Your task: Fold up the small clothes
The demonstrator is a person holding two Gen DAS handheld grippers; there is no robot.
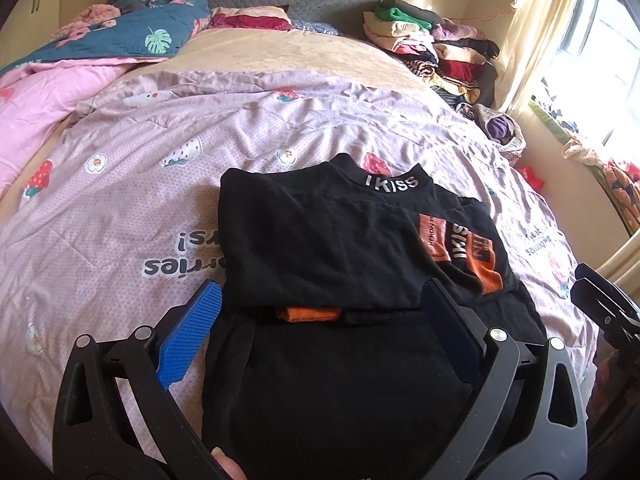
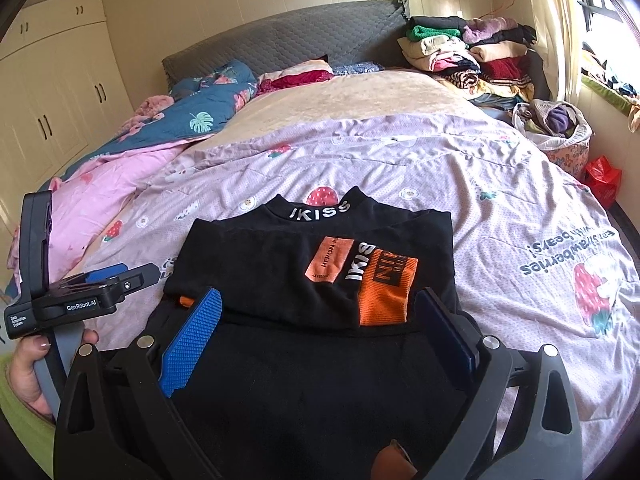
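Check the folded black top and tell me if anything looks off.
On the black top, the folded-in sleeves leave an orange cuff poking out of the fold's near edge, and the upper layer sits slightly askew on the black part below. No damage shows.

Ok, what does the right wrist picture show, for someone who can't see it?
A folded black top with orange patches lies on a pink strawberry-print quilt, framed by the open right gripper. The left gripper is at the left edge.
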